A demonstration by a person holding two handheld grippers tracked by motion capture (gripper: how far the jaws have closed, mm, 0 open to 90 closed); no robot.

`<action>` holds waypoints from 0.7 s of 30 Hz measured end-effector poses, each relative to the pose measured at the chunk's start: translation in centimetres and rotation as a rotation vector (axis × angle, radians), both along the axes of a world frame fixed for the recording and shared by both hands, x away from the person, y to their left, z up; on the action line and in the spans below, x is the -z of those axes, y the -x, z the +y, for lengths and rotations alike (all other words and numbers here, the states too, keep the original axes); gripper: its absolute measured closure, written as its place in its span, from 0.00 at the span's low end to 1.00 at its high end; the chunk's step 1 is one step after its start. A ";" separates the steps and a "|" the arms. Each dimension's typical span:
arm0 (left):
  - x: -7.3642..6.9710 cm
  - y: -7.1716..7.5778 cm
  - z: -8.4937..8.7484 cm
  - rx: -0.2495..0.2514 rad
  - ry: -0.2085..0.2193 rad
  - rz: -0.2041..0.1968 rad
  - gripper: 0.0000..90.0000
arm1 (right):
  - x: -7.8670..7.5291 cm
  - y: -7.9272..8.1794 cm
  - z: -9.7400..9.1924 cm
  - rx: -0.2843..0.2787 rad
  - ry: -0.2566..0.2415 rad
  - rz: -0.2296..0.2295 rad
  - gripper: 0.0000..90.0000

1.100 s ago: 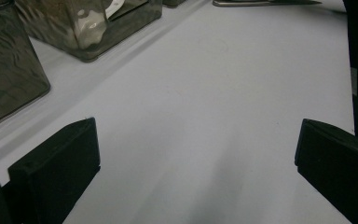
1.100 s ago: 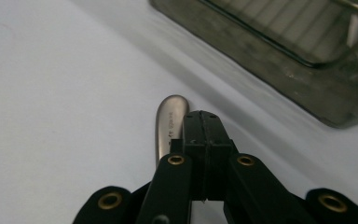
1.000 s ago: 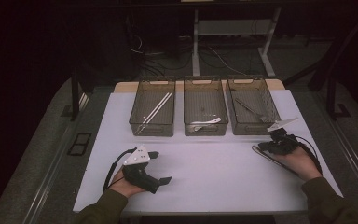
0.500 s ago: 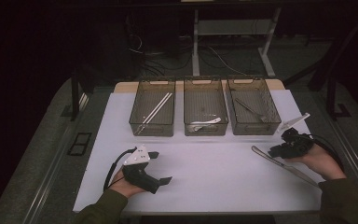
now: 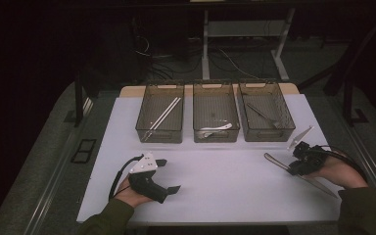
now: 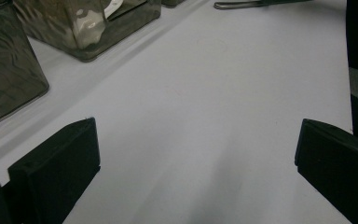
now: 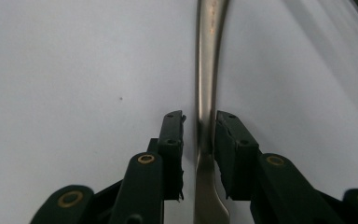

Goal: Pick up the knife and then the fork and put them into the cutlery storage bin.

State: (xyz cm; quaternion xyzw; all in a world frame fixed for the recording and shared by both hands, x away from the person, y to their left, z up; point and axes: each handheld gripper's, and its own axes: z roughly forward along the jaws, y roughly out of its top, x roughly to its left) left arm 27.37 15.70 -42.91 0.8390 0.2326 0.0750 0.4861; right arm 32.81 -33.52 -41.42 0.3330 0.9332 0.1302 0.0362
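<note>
A long metal utensil (image 5: pixel 277 162) lies flat on the white table top (image 5: pixel 225 186) at the right. My right gripper (image 5: pixel 297 165) straddles its handle (image 7: pixel 208 46). The jaws have just been opening: a thin gap shows beside the left pad (image 7: pixel 173 135), so the handle sits loose between them, and the gripper is open. My left gripper (image 5: pixel 169 175) rests at the front left, open wide (image 6: pixel 196 158) with only bare table between its jaws. In the left gripper view the utensil's tip (image 6: pixel 242 4) shows far off.
Three clear bins stand in a row at the back: the left bin (image 5: pixel 142 128) holds white sticks, the middle bin (image 5: pixel 215 138) a white spoon, the right bin (image 5: pixel 288 121) a metal utensil. A white card (image 5: pixel 301 137) stands tilted behind the right hand.
The right hand has shifted right and slightly toward the table's front, and its jaws have parted around the utensil handle. The left hand has not moved.
</note>
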 end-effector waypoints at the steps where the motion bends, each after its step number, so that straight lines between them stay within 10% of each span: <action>1: 0.0 0.0 0.0 0.000 -0.001 0.000 0.00 | 0.1 0.0 0.0 0.001 0.009 0.000 0.81; 21: 0.1 0.0 -0.1 0.002 -0.007 0.007 0.00 | 0.6 -0.6 1.0 -0.036 0.118 0.048 0.87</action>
